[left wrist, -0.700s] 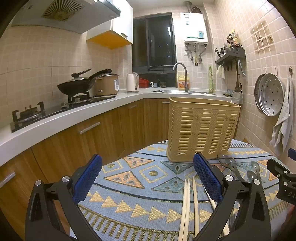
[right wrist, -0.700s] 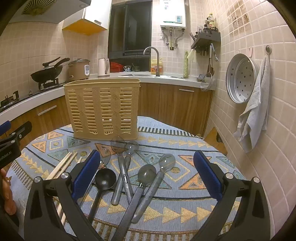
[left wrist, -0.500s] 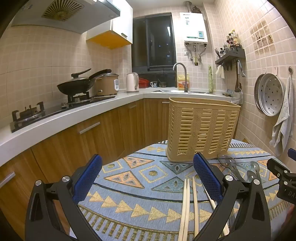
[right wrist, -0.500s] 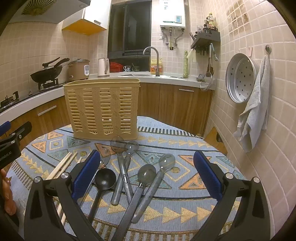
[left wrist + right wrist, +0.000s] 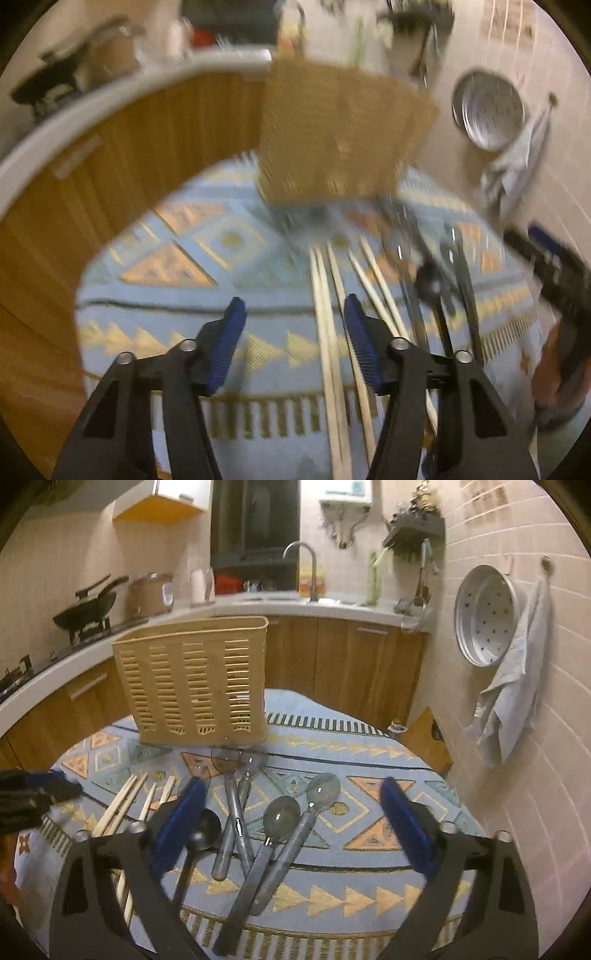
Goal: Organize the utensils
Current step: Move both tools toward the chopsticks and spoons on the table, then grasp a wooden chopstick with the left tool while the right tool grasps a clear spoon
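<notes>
The left gripper's point(image 5: 293, 336) blue-padded fingers point(image 5: 231, 343) stand partly apart with nothing between them; their jaws have just been closing. They tilt down over the patterned tablecloth point(image 5: 177, 258), and the whole left view is smeared with blur. Just past the right-hand pad, toward 1 o'clock, lie the wooden chopsticks point(image 5: 325, 332), roughly side by side and running from 12 to 6 o'clock; one pair passes beside that pad, though blur hides whether they touch. Farther out at 2 o'clock is a dark tangle of spoons point(image 5: 432, 284), too blurred to count. At 12 o'clock the beige slatted utensil basket point(image 5: 343, 133) stands upright on the cloth.

The right gripper's point(image 5: 291, 823) fingers point(image 5: 179, 823) are spread wide and hold nothing. Between them, on the cloth, lie two grey-handled spoons point(image 5: 284, 816) side by side, bowls toward 12 o'clock. At 11 o'clock two more clear-bowled spoons point(image 5: 232, 805) cross each other, bowls just short of the basket's foot. A black ladle-like spoon point(image 5: 201, 834) rests by the left-hand pad, partly hidden behind it. At 9 o'clock the chopsticks show again, and beyond them the left gripper's dark tip enters at the frame edge.

Outward at 12 o'clock are wooden cabinets point(image 5: 332, 657) and a white counter with a sink tap point(image 5: 306, 561). At 2 o'clock a perforated metal steamer tray point(image 5: 484, 616) and a grey towel point(image 5: 513, 690) hang on the tiled wall.
</notes>
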Demonstrator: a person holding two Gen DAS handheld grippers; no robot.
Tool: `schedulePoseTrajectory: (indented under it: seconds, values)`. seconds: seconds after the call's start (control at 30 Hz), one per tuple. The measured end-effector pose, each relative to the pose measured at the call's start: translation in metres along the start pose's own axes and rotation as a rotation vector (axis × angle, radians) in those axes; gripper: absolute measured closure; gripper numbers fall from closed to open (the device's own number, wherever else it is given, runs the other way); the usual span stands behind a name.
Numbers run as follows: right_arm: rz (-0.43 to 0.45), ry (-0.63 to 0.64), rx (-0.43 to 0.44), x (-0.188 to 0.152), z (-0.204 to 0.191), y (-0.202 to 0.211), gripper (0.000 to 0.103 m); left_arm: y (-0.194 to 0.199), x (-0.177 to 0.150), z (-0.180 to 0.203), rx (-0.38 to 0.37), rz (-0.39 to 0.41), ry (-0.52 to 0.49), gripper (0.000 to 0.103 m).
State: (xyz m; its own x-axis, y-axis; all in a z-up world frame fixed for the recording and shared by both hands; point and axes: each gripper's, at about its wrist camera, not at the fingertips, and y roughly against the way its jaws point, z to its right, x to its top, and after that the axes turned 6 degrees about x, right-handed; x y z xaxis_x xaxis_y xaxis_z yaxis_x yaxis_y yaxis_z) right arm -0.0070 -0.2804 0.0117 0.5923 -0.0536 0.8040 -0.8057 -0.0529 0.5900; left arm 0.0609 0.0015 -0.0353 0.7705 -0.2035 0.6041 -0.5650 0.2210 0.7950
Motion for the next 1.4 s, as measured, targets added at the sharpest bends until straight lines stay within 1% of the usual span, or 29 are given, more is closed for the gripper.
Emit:
schedulePoseTrajectory:
  seconds: [0.03,0.07,0.1,0.17,0.27,0.4,0.47,0.53,0.57,0.6,0.63,0.7,0.77,0.87,0.93,1.03,1.07,1.1,1.13,1.2,1.27,1.33,1.4]
  values:
    - [-0.019,-0.001,0.003,0.003,0.003,-0.002,0.029,-0.006,-0.001,0.001,-0.021,-0.034,-0.014,0.063]
    - [-0.042,-0.003,0.009,0.007,0.006,-0.004,0.035,-0.013,-0.001,0.003,-0.041,-0.06,-0.026,0.064]
    - [-0.064,-0.009,0.021,0.009,0.01,-0.006,0.036,-0.017,-0.004,0.006,-0.043,-0.073,-0.037,0.065]
    - [-0.099,-0.018,0.048,0.013,0.015,-0.01,0.043,-0.028,-0.001,0.012,-0.019,-0.098,-0.069,0.067]
    - [-0.163,-0.027,0.073,0.017,0.02,-0.022,0.048,-0.034,0.005,0.023,0.014,-0.126,-0.109,0.067]
    - [-0.289,-0.039,0.173,0.024,0.02,-0.044,0.049,-0.039,0.018,0.031,0.061,-0.173,-0.151,0.067]
    - [-0.344,-0.048,0.191,0.028,0.018,-0.054,0.049,-0.042,0.023,0.036,0.089,-0.191,-0.184,0.068]
    - [-0.385,-0.073,0.199,0.033,0.022,-0.062,0.049,-0.044,0.026,0.046,0.138,-0.204,-0.233,0.074]
    - [-0.409,-0.094,0.21,0.036,0.025,-0.068,0.049,-0.045,0.027,0.048,0.142,-0.206,-0.24,0.079]
    - [-0.426,-0.108,0.213,0.039,0.028,-0.072,0.049,-0.045,0.029,0.05,0.158,-0.205,-0.242,0.089]
    - [-0.436,-0.111,0.209,0.042,0.03,-0.076,0.05,-0.045,0.03,0.051,0.172,-0.206,-0.243,0.091]
    - [-0.455,-0.099,0.2,0.047,0.031,-0.085,0.058,-0.044,0.033,0.052,0.169,-0.204,-0.235,0.092]
    - [-0.479,-0.101,0.221,0.051,0.032,-0.093,0.066,-0.042,0.036,0.051,0.157,-0.198,-0.206,0.093]
    - [-0.516,-0.105,0.234,0.054,0.034,-0.105,0.066,-0.036,0.04,0.033,0.134,-0.177,-0.138,0.094]
    - [-0.525,-0.085,0.258,0.057,0.026,-0.114,0.066,-0.036,0.043,0.02,0.131,-0.165,-0.1,0.094]
    - [-0.522,-0.079,0.305,0.063,0.01,-0.127,0.066,-0.032,0.05,0.002,0.114,-0.15,-0.04,0.094]
    - [-0.51,-0.078,0.304,0.065,0.005,-0.133,0.066,-0.031,0.05,-0.003,0.111,-0.14,-0.024,0.094]
    - [-0.502,-0.07,0.284,0.067,0.0,-0.139,0.066,-0.029,0.05,-0.011,0.104,-0.131,-0.011,0.094]
    - [-0.498,-0.059,0.276,0.067,-0.004,-0.143,0.066,-0.032,0.049,-0.022,0.099,-0.126,0.0,0.094]
    - [-0.494,-0.02,0.27,0.068,-0.014,-0.152,0.066,-0.029,0.051,-0.03,0.094,-0.112,0.017,0.094]
    - [-0.502,-0.011,0.271,0.068,-0.018,-0.159,0.066,-0.026,0.055,-0.037,0.081,-0.095,0.025,0.094]
    - [-0.518,-0.018,0.289,0.067,-0.02,-0.166,0.066,-0.021,0.055,-0.038,0.08,-0.088,0.026,0.094]
    - [-0.509,-0.005,0.287,0.068,-0.024,-0.167,0.066,-0.021,0.054,-0.033,0.072,-0.085,0.022,0.094]
